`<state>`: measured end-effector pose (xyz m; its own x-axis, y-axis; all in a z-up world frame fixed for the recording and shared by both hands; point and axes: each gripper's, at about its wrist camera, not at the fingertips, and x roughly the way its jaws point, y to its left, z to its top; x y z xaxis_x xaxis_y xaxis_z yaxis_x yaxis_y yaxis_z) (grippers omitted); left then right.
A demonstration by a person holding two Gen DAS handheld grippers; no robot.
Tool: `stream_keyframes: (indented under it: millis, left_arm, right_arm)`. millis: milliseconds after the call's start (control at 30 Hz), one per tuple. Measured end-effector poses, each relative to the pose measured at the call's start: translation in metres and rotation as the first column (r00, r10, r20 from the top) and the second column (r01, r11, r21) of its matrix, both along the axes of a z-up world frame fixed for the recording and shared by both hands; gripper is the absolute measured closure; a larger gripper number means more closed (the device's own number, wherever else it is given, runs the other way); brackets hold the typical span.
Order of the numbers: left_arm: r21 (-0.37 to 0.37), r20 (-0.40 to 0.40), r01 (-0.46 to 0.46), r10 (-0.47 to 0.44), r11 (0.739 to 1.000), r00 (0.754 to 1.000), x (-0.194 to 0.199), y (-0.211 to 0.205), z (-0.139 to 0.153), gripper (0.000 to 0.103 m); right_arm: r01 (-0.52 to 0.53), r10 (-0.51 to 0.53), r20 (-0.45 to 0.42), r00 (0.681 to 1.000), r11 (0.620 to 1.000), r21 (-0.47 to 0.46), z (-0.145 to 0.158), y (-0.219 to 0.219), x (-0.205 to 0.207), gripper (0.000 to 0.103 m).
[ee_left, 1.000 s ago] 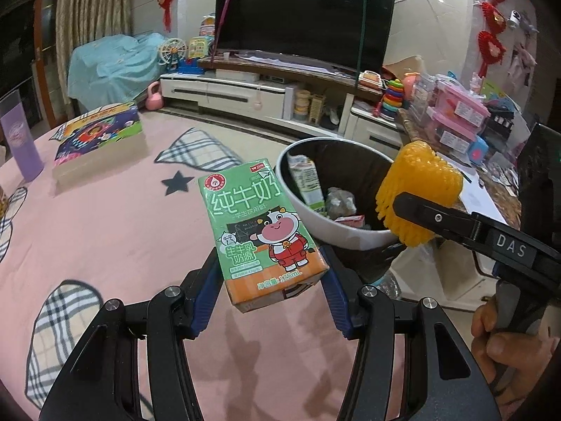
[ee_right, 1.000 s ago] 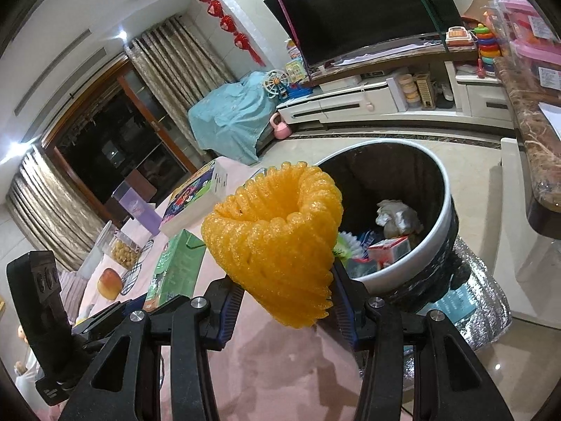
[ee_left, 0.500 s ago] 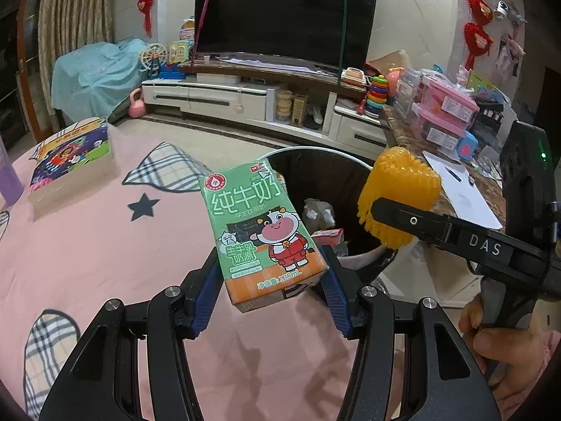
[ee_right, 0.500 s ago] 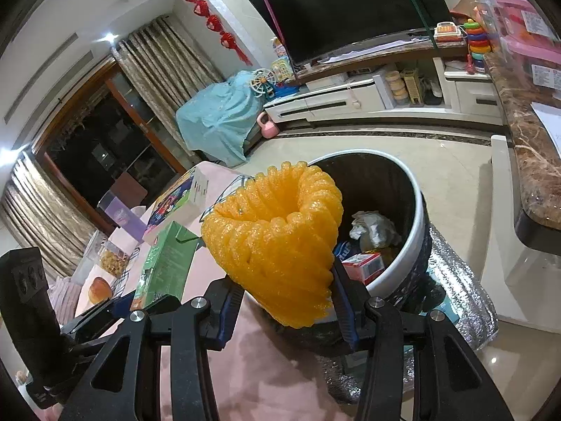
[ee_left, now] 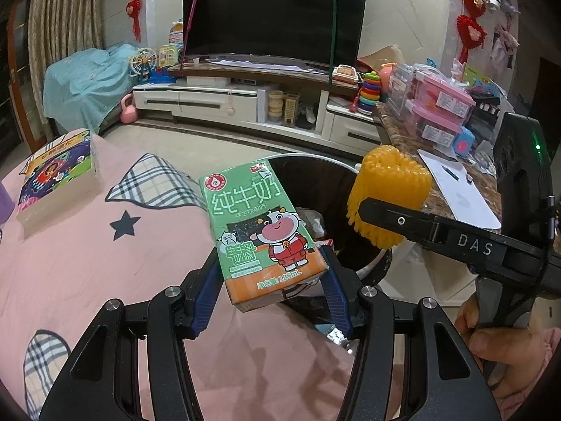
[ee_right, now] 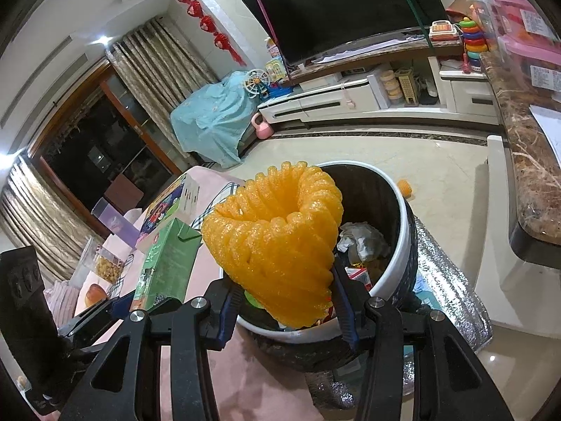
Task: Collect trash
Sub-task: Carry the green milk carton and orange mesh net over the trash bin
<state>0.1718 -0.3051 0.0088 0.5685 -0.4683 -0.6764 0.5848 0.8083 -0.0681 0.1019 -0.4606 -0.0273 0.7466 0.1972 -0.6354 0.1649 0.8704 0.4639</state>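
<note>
Left hand-held gripper (ee_left: 270, 294) clamps a milk carton (ee_left: 261, 231); right hand-held gripper (ee_right: 285, 310) clamps an orange foam net (ee_right: 277, 245). Both hang over the trash bin (ee_right: 403, 245) beside the pink worktop (ee_left: 70, 263); television (ee_left: 277, 14) at 12 o'clock.

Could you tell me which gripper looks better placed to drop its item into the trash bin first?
Right, probably. The right gripper holds the foam net over the bin opening; the left gripper holds the milk carton nearer the rim.
</note>
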Motion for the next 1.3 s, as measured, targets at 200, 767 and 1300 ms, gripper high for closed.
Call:
stream_keyframes:
  millis: [200,767,1300]
  left_arm:
    - [0.001,-0.006,0.005,-0.005,1.000,1.000,0.006,-0.008,0.001,0.050]
    - [0.022,-0.022,0.004,-0.004,1.000,1.000,0.018,-0.023,-0.006,0.050]
    - [0.036,-0.034,0.008,-0.006,0.999,0.999,0.027,-0.032,-0.011,0.050]
  right_arm:
    - [-0.004,0.004,-0.013,1.000,1.000,0.001,0.000,-0.004,0.008,0.055]
    - [-0.005,0.006,-0.045,0.999,1.000,0.015,-0.004,-0.013,0.022,0.055]
    - [-0.004,0.006,-0.067,0.998,1.000,0.028,-0.004,-0.020,0.031,0.055]
